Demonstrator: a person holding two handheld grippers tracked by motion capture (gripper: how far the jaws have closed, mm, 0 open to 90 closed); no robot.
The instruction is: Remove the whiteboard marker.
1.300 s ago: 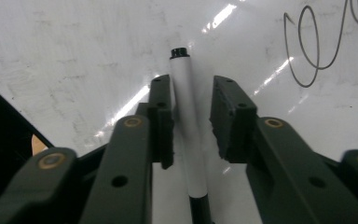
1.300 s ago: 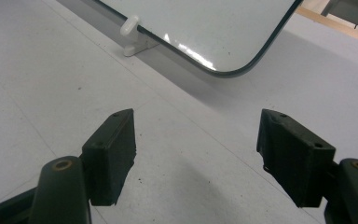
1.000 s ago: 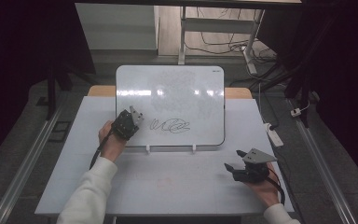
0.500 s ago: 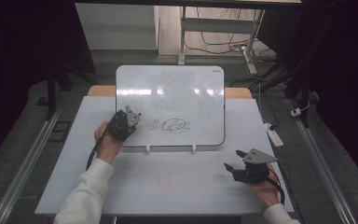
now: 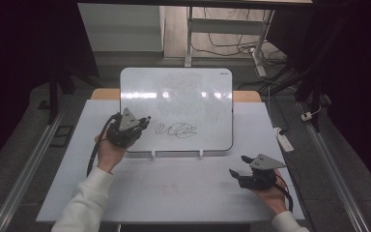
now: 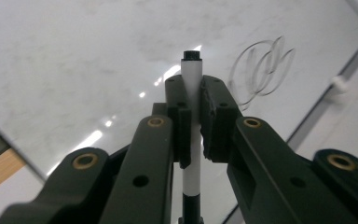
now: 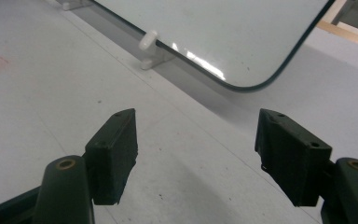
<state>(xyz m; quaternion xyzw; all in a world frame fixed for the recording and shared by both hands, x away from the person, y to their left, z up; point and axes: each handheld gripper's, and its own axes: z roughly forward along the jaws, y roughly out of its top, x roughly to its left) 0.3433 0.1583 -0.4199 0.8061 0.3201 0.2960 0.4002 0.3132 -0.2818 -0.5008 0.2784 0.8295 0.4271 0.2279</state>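
Left hand-held gripper [image 5: 145, 122]: its jaws are squeezed tight on a marker [image 6: 192, 93], seen close up in the left gripper view [image 6: 192, 100].
Right hand-held gripper [image 5: 236, 166]: jaws spread wide with nothing between them [image 7: 196, 154]; it sits low over the surface [image 5: 174, 188] at about 4 o'clock from the whiteboard.
Where the marker is: at the left edge of the whiteboard [image 5: 178, 92], about 9 o'clock from the scribble [image 5: 176, 129]. I cannot tell if the tip touches the board.
How the marker will handle: it looks light, hard and smooth, so I think it could slip or twist if held loosely. It will not bend.
Where to hold it: around the middle of the white barrel, where the pads [image 6: 216, 116] press now.
Which way it points: the black tip points away from the hand, toward the board, about 2 o'clock in the high view.
Long side: it runs straight along the jaws, from the hand out to the tip.
Whiteboard: leans up on two small white feet [image 5: 153, 154].
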